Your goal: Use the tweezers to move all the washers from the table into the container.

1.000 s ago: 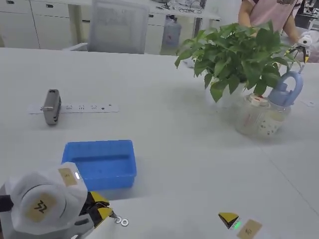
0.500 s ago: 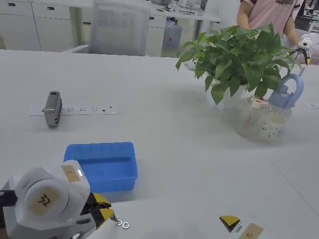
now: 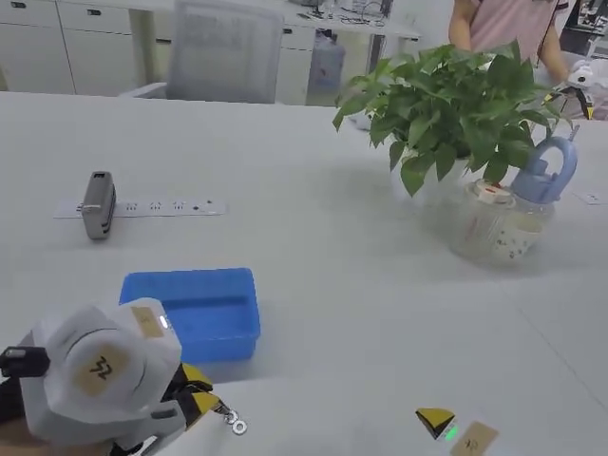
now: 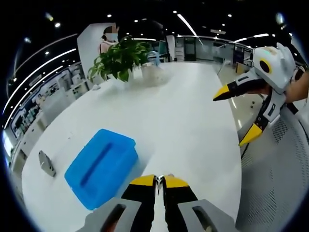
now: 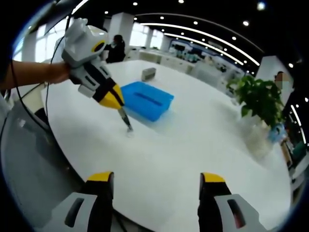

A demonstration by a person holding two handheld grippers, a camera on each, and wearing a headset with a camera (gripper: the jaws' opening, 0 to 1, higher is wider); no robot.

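Left gripper (image 3: 203,400) sits low at the near edge of the white table (image 3: 361,285), its yellow-tipped jaws pressed almost together on the tweezers (image 3: 221,410), which stick out past them and slant down to the tabletop. In the left gripper view the jaws (image 4: 159,182) leave only a thin slit, with the thin metal of the tweezers (image 4: 158,180) in it. A small washer (image 3: 237,427) lies on the table right at the tweezers' tip; whether the tip grips it or only touches it is too small to tell. The blue container (image 3: 228,344) stands just beyond and slightly left of this gripper, near the washer but apart from it, and nothing can be made out inside. The right gripper (image 5: 157,178) hangs off to the side with its jaws spread wide and nothing between them; one yellow tip of it (image 3: 436,419) shows at the bottom of the head view. From the right gripper view the tweezers (image 5: 125,120) point down just in front of the container (image 5: 145,112). Farther back are a power strip (image 3: 166,206) and a leafy potted plant (image 3: 456,104).
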